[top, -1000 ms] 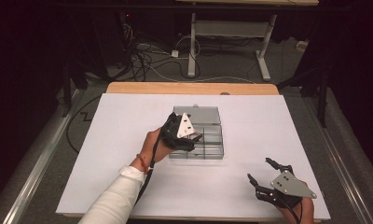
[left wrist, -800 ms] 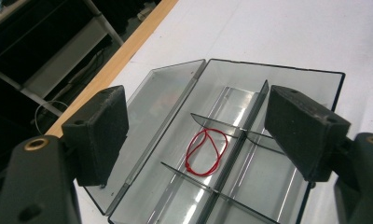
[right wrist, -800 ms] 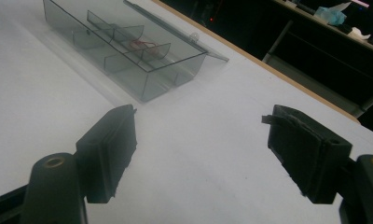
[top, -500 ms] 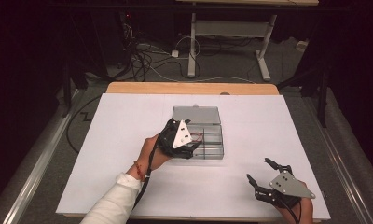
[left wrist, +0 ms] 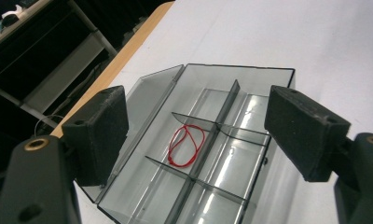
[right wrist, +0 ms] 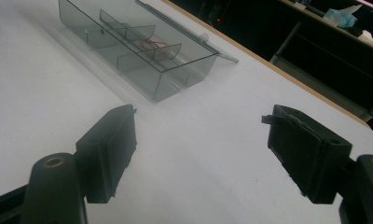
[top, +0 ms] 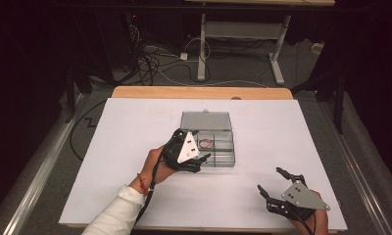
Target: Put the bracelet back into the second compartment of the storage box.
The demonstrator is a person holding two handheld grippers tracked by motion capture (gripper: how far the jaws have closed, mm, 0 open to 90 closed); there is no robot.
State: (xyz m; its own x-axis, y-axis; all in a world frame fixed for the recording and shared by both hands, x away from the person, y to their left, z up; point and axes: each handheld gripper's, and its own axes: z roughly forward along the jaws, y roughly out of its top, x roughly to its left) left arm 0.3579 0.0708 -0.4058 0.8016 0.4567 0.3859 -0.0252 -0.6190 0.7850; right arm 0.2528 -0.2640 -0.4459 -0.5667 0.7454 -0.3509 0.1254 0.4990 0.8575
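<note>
Both grippers stand with their jaws spread wide and nothing between the pads. Seen from the high view, the left gripper [top: 200, 160] hangs over the near left part of the clear plastic organizer box [top: 223, 155], its grey three-cornered plate turned up toward the camera and the person's left hand [top: 157, 164] wrapped around its body; whether its jaw tips touch the box wall cannot be told from there. Its own view looks down past the two black padded jaws into the box, which sits open with its lid [left wrist: 149, 100] folded back flat on the white table [left wrist: 315, 42]. Thin dividers split the box into small compartments, and a red rubber band [left wrist: 186, 144] lies looped in one of the middle compartments, against the central divider and right between the two spread jaws as seen from this camera. The jaws appear to stand above the box, clear of the band. The right gripper [top: 277, 188] sits well apart, near the table's front right edge, jaws pointing toward the box and gaping just as wide over bare table. In its own view the box [right wrist: 128, 51] lies farther off with the band [right wrist: 153, 44] showing faintly red through the wall.
</note>
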